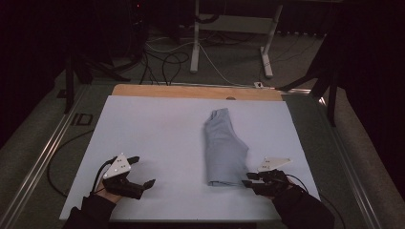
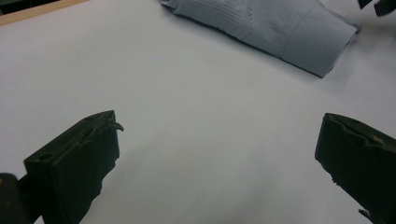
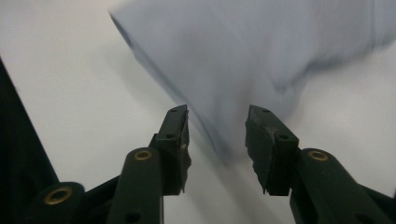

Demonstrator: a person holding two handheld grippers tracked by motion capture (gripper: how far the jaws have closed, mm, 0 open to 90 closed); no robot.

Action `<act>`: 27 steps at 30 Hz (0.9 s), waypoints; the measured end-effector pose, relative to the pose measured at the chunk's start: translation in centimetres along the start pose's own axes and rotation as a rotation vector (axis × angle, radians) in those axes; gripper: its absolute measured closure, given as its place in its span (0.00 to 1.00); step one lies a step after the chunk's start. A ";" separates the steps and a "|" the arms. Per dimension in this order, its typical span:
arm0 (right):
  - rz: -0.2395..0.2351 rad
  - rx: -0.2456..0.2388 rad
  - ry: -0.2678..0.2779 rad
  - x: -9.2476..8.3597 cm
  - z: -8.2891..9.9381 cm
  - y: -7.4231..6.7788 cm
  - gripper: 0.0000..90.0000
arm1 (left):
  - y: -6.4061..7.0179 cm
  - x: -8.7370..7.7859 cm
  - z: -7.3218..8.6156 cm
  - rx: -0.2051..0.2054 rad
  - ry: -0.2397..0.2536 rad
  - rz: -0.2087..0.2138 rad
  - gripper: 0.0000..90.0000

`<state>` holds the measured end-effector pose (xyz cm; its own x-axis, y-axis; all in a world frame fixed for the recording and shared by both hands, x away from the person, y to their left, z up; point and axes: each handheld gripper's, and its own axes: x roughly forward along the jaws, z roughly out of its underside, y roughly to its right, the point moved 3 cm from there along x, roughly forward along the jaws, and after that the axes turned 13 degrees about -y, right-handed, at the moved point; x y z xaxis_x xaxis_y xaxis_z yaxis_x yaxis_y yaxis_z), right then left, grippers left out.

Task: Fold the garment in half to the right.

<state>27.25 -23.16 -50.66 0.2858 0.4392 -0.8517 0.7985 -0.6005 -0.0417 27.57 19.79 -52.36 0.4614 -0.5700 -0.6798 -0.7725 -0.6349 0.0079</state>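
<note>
Resting on the pale sheet (image 1: pixel 157 138) that covers the table, the left gripper (image 1: pixel 143 171) sits at about seven o'clock from the sheet's middle, its jaws spread wide with nothing but bare sheet between them. In the left gripper view the two black jaws stand far apart at the bottom corners, and the folded grey garment (image 2: pixel 266 28) lies well beyond them at about one o'clock.

The right gripper (image 1: pixel 249 180) sits at about five o'clock on the sheet, right at the near end of the garment (image 1: pixel 223 148). Its jaws are parted by a modest gap. In the right gripper view the cloth (image 3: pixel 243 60) appears blurred, narrowing down toward the gap between the two pads. The pads do not press on it, and whether a tip brushes the cloth I cannot tell through the blur.

Counted: one garment, two grippers, one sheet. The garment is folded into a long narrow bundle that runs from about twelve o'clock down to five o'clock, right of the sheet's middle, with a ribbed cuff or hem at its near end. No container is on the table. A strip of wooden table edge (image 1: pixel 191 90) shows at twelve o'clock, beyond the sheet.
</note>
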 end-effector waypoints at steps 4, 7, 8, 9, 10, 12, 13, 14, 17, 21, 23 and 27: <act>0.000 -0.056 0.029 0.0 -1.8 -0.5 0.95 | 0.0 -0.1 0.0 0.001 0.002 -0.002 0.01; -0.030 -0.113 0.050 0.8 -4.2 -0.9 1.00 | -0.1 -0.2 0.0 -0.001 0.007 -0.004 0.01; -0.030 -0.113 0.050 0.8 -4.2 -0.9 1.00 | -0.1 -0.2 0.0 -0.001 0.007 -0.003 0.01; -0.045 -0.133 0.043 1.6 -5.1 -1.1 1.00 | -0.2 -0.2 0.1 -0.005 0.006 -0.003 0.01; -0.050 -0.144 0.044 2.1 -5.5 -1.2 1.00 | -0.2 -0.2 0.1 -0.005 0.006 -0.003 0.01; -0.064 -0.161 0.044 3.1 -6.1 -1.4 1.00 | -0.2 -0.2 0.1 -0.003 0.008 -0.003 0.01; -0.068 -0.163 0.038 3.5 -6.2 -1.4 1.00 | -0.3 -0.2 0.1 -0.004 0.009 -0.003 0.01; -0.068 -0.163 0.038 3.5 -6.2 -1.4 1.00 | -0.3 -0.2 0.1 -0.004 0.009 -0.003 0.01; -0.094 -0.164 0.021 4.7 -6.3 -1.4 1.00 | -0.3 -0.2 0.2 -0.007 0.012 -0.003 0.01; -0.102 -0.168 -0.031 5.9 -5.7 -1.5 1.00 | -0.3 -0.2 0.2 -0.010 0.010 0.000 0.01; -0.116 -0.157 -0.054 6.5 -5.3 -1.7 1.00 | -0.3 -0.2 0.2 -0.005 0.009 -0.001 0.01; -0.108 -0.214 -0.076 7.0 -4.8 -1.6 1.00 | -0.2 -0.1 0.2 -0.005 0.009 0.000 0.01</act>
<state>30.51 -15.91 -54.09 0.1579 0.4368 -0.8856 0.9186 -0.3941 -0.0306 27.58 20.08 -52.40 0.4657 -0.5743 -0.6732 -0.7700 -0.6380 0.0116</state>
